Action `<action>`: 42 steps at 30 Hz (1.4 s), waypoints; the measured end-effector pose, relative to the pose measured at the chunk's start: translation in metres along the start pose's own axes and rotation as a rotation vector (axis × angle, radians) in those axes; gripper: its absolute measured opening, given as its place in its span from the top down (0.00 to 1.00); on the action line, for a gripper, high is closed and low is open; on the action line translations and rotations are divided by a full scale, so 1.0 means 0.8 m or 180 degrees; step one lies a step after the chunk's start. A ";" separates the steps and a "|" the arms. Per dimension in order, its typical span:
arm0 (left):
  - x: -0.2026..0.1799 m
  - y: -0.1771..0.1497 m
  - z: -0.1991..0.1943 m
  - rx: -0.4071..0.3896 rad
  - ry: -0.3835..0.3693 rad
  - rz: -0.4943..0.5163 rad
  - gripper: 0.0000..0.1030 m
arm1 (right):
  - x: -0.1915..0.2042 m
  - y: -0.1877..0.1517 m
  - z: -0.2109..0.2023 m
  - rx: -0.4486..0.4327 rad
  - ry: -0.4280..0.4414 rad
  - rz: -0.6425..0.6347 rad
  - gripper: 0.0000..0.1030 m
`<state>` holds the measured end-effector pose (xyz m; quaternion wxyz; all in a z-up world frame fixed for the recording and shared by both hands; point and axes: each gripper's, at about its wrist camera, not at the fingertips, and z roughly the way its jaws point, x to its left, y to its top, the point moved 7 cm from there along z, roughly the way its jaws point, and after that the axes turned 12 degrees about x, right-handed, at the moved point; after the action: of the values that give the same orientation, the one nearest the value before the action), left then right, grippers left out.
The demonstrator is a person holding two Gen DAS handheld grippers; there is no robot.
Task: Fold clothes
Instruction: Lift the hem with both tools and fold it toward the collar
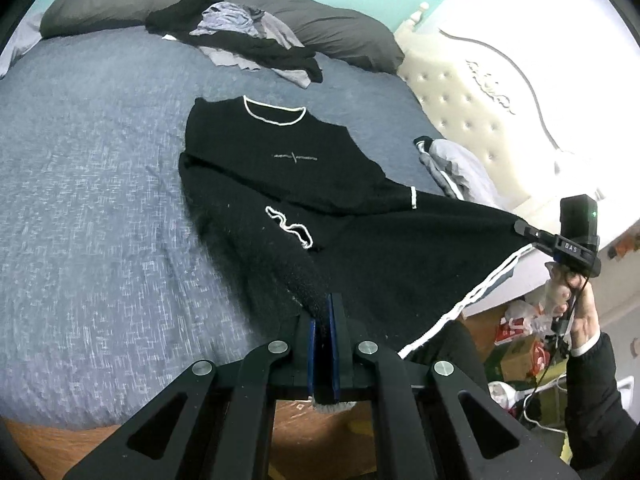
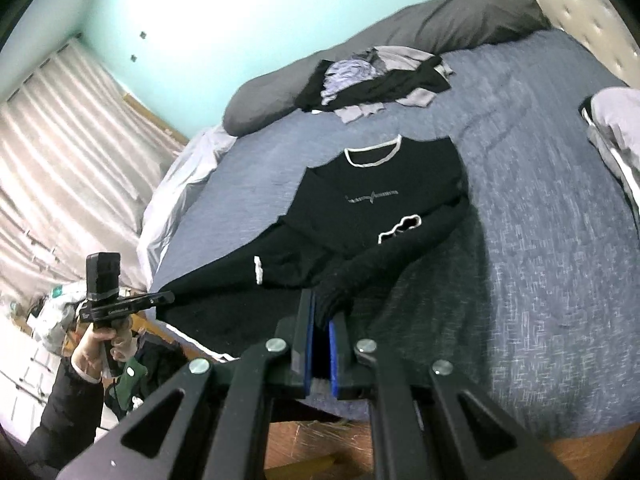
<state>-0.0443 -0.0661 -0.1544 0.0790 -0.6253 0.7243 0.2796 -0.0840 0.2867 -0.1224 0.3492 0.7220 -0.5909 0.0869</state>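
A: Gripping hem corners w/ both tools — left tool (image 1: 325, 312) and right tool (image 2: 322, 316) clamped on black sweater (image 1: 288, 160), collar end flat on bed (image 1: 100, 160).

B: Soft, floppy knit; prob sags mid-hem, so corners look best.

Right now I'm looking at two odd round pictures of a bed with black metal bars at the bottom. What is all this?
There is no robot. A person holds a hand-held claw in each hand, and each claw carries a wide-angle camera looking along its fingers, hence the two round views. The bars are the claws themselves. The left claw and right claw are both shut on the bottom hem of a black sweater with white trim, lifting it off the blue-grey bed. Each view also shows the other claw in the person's hand. A heap of unfolded clothes waits by the grey pillows.
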 end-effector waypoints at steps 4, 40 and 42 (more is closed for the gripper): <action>-0.006 -0.010 -0.009 -0.0049 -0.0031 -0.0010 0.95 | 0.010 -0.008 -0.010 -0.0014 0.0014 -0.0083 0.95; 0.135 0.233 0.076 -0.0142 -0.0282 -0.0673 0.95 | -0.127 0.186 0.096 0.0128 0.0049 0.0444 0.95; 0.150 0.256 0.090 -0.0120 -0.0305 -0.0720 0.95 | -0.145 0.210 0.110 0.0149 0.0057 0.0515 0.95</action>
<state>-0.2804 -0.1205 -0.2074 0.1328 -0.6903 0.6391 0.3120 -0.2958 0.3153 -0.1829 0.3293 0.6791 -0.6420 0.1350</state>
